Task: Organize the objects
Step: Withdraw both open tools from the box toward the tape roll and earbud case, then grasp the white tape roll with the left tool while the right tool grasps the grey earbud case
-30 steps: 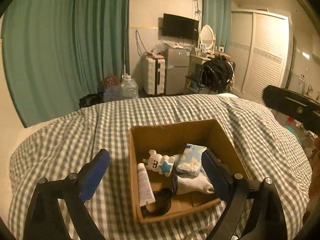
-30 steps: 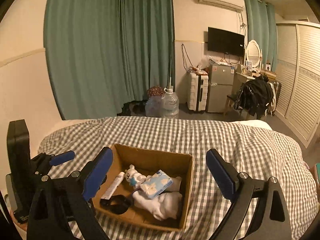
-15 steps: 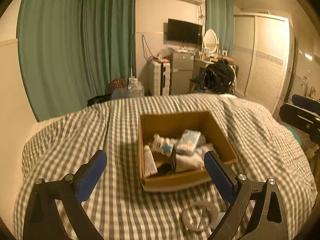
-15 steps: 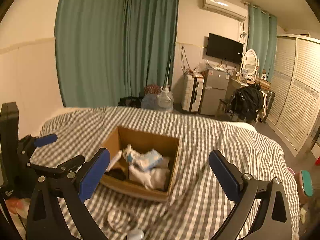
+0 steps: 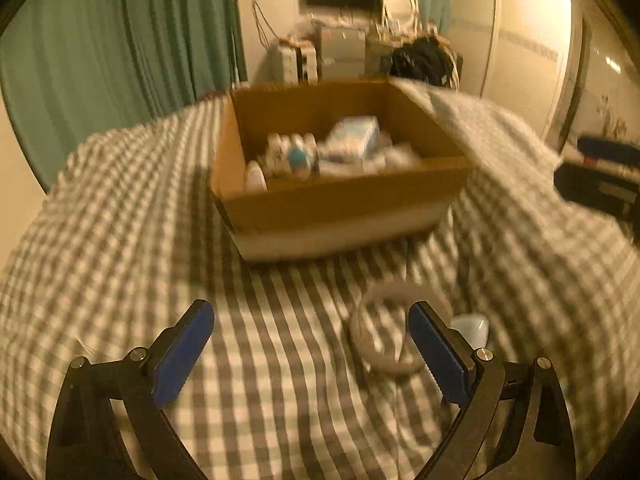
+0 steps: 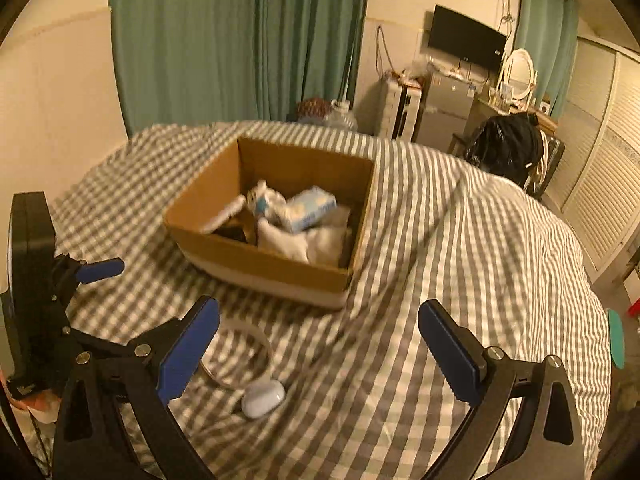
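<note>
Cardboard box [image 6: 276, 256] sits part-filled on the checked bedspread [image 6: 460, 264] — both tongs [image 5: 310, 350] [image 6: 320, 350] gape wide, empty.

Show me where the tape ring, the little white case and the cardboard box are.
tape ring [image 6: 260, 340]: right wrist view, on its far-right band.
white case [image 6: 263, 398]: right wrist view, middle of its top.
cardboard box [image 6: 260, 262]: right wrist view, near outer wall.

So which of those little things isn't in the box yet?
Two: the tape ring and the small white case lie on the checked bedcover, in front of the cardboard box; everything else sits inside.
</note>
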`<move>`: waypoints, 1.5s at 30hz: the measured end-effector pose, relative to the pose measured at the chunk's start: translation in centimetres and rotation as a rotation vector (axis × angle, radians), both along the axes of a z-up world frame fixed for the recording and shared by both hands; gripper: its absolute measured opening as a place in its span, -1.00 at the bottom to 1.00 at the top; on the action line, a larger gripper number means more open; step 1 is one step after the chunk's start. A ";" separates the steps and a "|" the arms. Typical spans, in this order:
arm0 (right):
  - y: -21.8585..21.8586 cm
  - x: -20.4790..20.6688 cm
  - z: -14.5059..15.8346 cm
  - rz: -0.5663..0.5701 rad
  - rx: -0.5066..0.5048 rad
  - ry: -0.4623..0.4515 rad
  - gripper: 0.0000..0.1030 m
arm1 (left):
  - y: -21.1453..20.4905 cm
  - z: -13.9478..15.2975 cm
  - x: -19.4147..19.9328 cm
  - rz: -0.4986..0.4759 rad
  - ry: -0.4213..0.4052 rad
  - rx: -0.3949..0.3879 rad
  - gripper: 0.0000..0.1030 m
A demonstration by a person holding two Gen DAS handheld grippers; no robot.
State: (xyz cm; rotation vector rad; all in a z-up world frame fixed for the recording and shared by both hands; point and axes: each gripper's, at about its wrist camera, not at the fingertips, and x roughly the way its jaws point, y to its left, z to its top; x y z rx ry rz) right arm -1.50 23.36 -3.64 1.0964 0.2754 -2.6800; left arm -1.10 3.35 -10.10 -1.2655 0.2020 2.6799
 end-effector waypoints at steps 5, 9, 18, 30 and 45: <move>0.3 -0.9 -2.4 0.007 0.038 -0.055 0.94 | 1.4 -2.7 0.3 -0.063 -0.058 -0.023 0.94; 0.4 -1.6 -3.8 0.006 0.041 -0.089 0.94 | 3.1 -4.8 0.6 -0.131 -0.106 -0.056 0.94; 0.6 -2.4 -5.7 0.008 0.020 -0.142 0.94 | 5.9 -6.9 -1.5 -0.218 -0.136 -0.076 0.94; 1.0 -2.6 -5.7 -0.015 -0.006 -0.142 0.94 | 5.9 -6.5 -2.1 -0.264 -0.140 0.006 0.60; -6.6 -1.2 -11.4 0.276 0.269 -0.328 0.54 | -2.3 -0.9 -0.5 0.025 -0.022 -0.028 0.61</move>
